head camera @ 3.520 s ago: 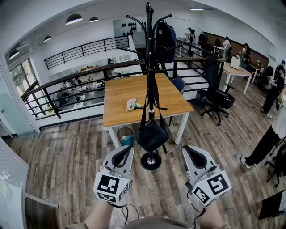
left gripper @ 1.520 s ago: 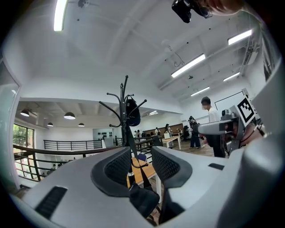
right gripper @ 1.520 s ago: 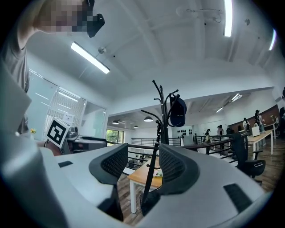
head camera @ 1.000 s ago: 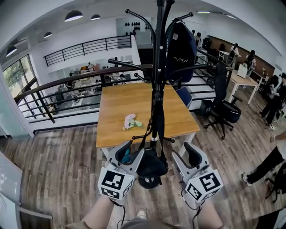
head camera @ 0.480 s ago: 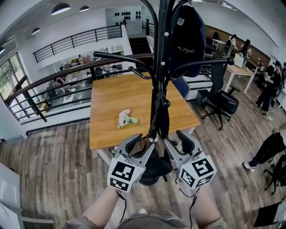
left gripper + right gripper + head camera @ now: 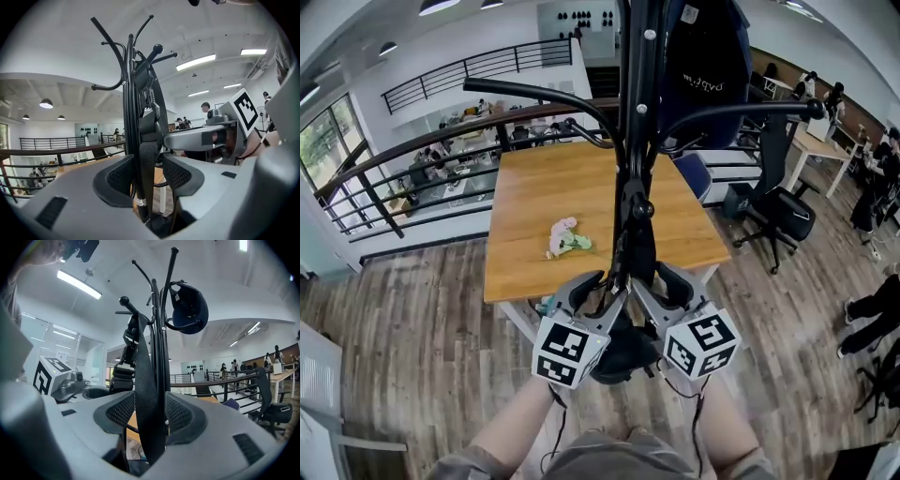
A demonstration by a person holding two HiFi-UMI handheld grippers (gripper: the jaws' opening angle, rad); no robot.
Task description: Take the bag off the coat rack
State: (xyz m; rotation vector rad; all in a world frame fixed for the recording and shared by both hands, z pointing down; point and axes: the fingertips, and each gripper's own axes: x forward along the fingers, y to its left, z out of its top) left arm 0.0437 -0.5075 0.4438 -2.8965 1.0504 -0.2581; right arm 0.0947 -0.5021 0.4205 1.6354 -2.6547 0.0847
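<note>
A black coat rack [image 6: 634, 141] stands right in front of me. A black bag [image 6: 614, 354] hangs low on it by a long black strap [image 6: 630, 246]. My left gripper [image 6: 598, 291] and right gripper [image 6: 658, 283] flank the pole just above the bag. In the left gripper view the left gripper [image 6: 147, 176] is open, and the strap [image 6: 147, 159] and pole [image 6: 131, 140] pass between its pads. In the right gripper view the right gripper [image 6: 150, 416] is also open around the strap [image 6: 147, 394] and pole [image 6: 161, 357]. Neither pair of pads visibly presses on the strap.
A second dark bag [image 6: 705, 75] hangs high on the rack. Behind the rack is a wooden table [image 6: 525, 202] with a small bunch of flowers [image 6: 566, 237]. A black railing [image 6: 412, 169] runs behind it. An office chair [image 6: 780, 202] and people [image 6: 874, 183] are to the right.
I have come closer to the rack. Both grippers moved forward and inward, from beside the bag to either side of the pole, and the strap now lies between their jaws.
</note>
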